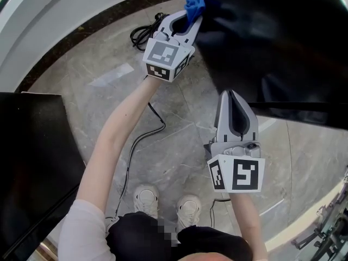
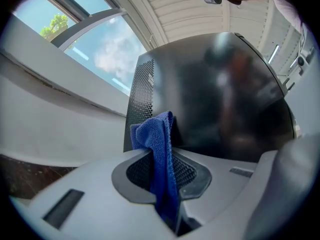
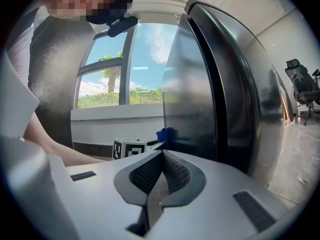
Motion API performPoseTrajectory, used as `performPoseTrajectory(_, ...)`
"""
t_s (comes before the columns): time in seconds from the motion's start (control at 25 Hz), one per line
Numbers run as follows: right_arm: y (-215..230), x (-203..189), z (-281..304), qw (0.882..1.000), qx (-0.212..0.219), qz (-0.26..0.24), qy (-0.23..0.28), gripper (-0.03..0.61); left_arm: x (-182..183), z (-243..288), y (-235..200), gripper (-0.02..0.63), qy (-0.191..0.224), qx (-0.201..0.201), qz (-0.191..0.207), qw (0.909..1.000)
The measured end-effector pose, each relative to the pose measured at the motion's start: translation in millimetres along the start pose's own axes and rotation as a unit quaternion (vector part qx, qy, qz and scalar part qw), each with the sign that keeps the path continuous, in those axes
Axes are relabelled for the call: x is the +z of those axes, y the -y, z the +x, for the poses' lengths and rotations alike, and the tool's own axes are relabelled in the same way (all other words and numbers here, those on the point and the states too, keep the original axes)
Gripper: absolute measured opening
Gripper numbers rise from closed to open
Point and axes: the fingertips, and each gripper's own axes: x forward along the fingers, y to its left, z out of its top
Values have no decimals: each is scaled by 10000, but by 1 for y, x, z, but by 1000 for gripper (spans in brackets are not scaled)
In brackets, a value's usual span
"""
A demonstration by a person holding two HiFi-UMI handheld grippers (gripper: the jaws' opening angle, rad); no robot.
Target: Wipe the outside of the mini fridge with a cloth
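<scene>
The black mini fridge (image 1: 272,42) fills the upper right of the head view; its glossy side (image 2: 225,99) and its perforated back panel (image 2: 142,91) show in the left gripper view. My left gripper (image 1: 191,12) is shut on a blue cloth (image 1: 194,3), which sticks up between the jaws (image 2: 160,154) and sits at the fridge's back corner. My right gripper (image 1: 235,99) is shut with nothing in it and hangs beside the fridge's front edge (image 3: 225,84). The blue cloth (image 3: 166,134) and the left gripper's marker cube (image 3: 129,147) show far off in the right gripper view.
A black power cable (image 1: 142,34) lies coiled on the grey stone floor (image 1: 103,91) and runs towards my feet (image 1: 166,200). A black panel (image 1: 32,167) stands at the left. A white curved wall (image 1: 65,15) with windows is behind. An office chair (image 3: 300,84) stands far right.
</scene>
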Motion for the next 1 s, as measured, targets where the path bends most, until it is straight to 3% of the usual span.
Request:
performPoseTrajectory(0.24, -10, 13, -11, 9998, 109, -18, 148, 11, 11, -18, 33, 57, 52, -251, 96, 9996)
performPoseTrajectory(1.0, -21, 54, -53, 9978, 235, -136, 599, 11, 39, -64, 142, 57, 108, -817, -268, 9962)
